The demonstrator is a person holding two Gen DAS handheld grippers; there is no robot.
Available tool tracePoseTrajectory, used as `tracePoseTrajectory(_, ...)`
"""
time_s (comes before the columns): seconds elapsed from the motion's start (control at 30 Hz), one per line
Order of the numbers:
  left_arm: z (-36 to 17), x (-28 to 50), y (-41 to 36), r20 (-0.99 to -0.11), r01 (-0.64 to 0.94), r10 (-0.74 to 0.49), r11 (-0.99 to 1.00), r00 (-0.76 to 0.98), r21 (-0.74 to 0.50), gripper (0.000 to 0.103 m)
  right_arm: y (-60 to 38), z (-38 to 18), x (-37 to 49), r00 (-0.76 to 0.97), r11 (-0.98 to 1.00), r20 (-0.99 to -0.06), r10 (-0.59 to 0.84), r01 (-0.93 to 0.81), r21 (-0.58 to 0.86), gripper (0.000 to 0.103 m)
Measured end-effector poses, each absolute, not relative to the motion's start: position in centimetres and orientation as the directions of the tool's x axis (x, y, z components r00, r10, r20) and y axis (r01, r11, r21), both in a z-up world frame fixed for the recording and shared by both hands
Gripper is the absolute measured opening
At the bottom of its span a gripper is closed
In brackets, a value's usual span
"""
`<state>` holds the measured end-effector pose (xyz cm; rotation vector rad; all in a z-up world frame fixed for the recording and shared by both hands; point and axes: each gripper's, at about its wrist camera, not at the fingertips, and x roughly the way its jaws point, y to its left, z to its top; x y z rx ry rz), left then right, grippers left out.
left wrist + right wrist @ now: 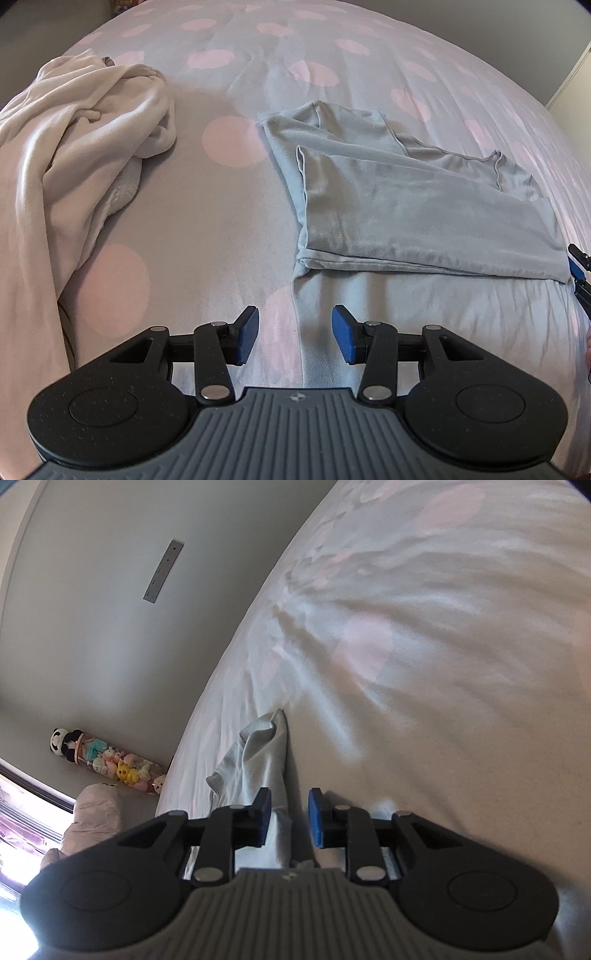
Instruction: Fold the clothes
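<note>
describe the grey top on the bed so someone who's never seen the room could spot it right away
Start at the bed cover, grey with big pink dots. Two garments lie on it: a crumpled cream one at the left, and the grey top at the right. The grey top is the flat, partly folded one, plain with no dots.

**Grey top half-folded on the bed, cream garment still heaped**

The pale grey top (406, 206) lies flat at about 2 o'clock in the left wrist view, folded over itself in layers, its hem running along the near edge and its neckline toward the far right. A corner of it (258, 753) shows bunched and raised in the right wrist view. The cream fleece garment (81, 147) sits crumpled at 10 o'clock, well apart from the top, unfolded
</note>
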<state>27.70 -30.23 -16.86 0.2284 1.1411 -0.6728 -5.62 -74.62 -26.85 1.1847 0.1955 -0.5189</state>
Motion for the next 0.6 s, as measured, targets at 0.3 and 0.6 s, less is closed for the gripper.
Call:
tracePoseTrajectory(0.3, -16.7, 25.7, -30.0, -0.881, 0.632, -0.377, 0.765, 0.286, -0.123, 0.042, -73.6, -25.6, -4.8, 0.781, 0.439, -0.517, -0.351, 0.625, 0.646, 0.006)
tracePoseTrajectory(0.6, -15.4, 18.9, -29.0, -0.849, 0.696, -0.412, 0.714, 0.332, -0.074, 0.042, -68.4, -21.4, -5.3, 0.795, 0.691, -0.512, -0.325, 0.569, 0.446, 0.037)
